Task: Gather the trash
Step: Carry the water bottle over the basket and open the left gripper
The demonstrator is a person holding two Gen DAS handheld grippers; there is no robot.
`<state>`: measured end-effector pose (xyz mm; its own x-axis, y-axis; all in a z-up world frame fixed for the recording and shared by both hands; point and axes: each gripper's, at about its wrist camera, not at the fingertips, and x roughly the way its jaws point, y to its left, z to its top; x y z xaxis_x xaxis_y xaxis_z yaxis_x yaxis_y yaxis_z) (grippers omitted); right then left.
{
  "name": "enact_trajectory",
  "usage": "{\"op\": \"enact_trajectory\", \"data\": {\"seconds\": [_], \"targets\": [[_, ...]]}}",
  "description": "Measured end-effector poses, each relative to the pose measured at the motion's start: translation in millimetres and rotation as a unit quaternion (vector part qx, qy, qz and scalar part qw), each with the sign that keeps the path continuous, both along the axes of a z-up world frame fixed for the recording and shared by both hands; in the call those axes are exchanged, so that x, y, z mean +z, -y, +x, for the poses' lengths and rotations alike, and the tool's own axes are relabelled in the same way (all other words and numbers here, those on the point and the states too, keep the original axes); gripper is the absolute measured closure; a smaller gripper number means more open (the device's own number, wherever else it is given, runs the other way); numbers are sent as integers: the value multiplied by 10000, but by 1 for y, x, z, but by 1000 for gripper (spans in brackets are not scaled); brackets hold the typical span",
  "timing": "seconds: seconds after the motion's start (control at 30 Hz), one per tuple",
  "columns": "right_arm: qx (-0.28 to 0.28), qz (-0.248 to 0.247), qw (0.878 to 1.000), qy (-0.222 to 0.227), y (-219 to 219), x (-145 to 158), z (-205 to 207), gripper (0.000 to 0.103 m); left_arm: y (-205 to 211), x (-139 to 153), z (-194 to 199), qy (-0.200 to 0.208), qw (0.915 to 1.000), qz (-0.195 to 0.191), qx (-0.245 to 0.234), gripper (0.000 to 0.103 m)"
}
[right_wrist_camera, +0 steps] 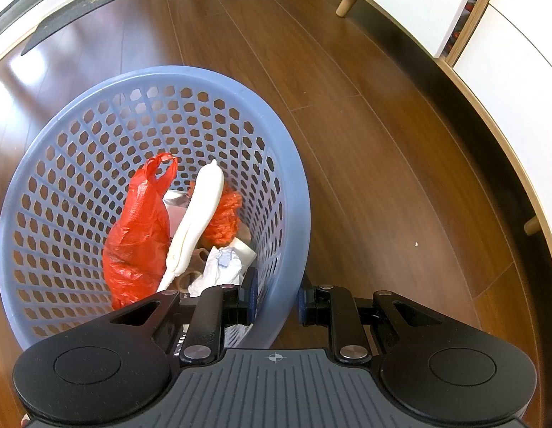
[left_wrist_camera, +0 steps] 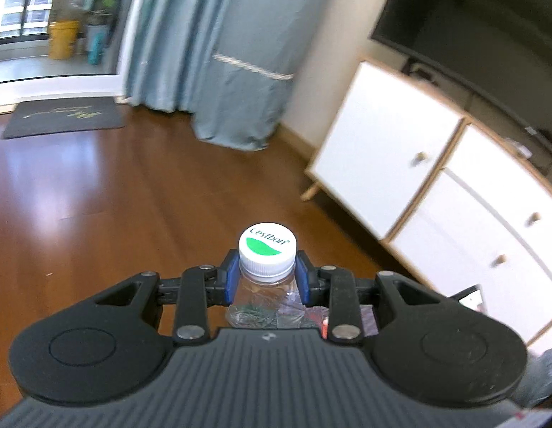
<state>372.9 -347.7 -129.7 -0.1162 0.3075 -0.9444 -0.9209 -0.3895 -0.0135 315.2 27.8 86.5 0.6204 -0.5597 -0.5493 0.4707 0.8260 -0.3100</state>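
In the left wrist view my left gripper (left_wrist_camera: pixel 268 278) is shut on the neck of a clear plastic bottle (left_wrist_camera: pixel 267 285) with a white and green cap (left_wrist_camera: pixel 268 244), held up above the wooden floor. In the right wrist view my right gripper (right_wrist_camera: pixel 276 301) is shut on the near rim of a blue perforated basket (right_wrist_camera: pixel 300 192), one pad inside the wall and one outside. The basket holds a red plastic bag (right_wrist_camera: pixel 138 235), a long white wrapper (right_wrist_camera: pixel 197 221), an orange mesh lump (right_wrist_camera: pixel 224 217) and crumpled white paper (right_wrist_camera: pixel 222 267).
A white cabinet with wooden trim and legs (left_wrist_camera: pixel 436 192) runs along the right wall, also seen as the white cabinet (right_wrist_camera: pixel 507 64). Blue curtains (left_wrist_camera: pixel 218 53) hang at the back, with a dark doormat (left_wrist_camera: pixel 62 117) by the balcony door. Brown wooden floor (right_wrist_camera: pixel 365 142) surrounds the basket.
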Motion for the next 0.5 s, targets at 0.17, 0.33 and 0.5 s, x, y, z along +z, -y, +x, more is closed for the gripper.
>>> {"op": "enact_trajectory", "data": {"seconds": [0.17,0.33,0.5], "targets": [[15,-1,10000,-11,-2,-1,-1,85,43,-1,12,-416,9965,-245,-678,70],[45,-24,10000,-39,-2,-1,-1,85,68,-24,25,-639,9957,65,-663,30],[4,-108,9999,-100,-7,-4,-4,85,50,-38,33,-747,9967,307,-50,30]]}}
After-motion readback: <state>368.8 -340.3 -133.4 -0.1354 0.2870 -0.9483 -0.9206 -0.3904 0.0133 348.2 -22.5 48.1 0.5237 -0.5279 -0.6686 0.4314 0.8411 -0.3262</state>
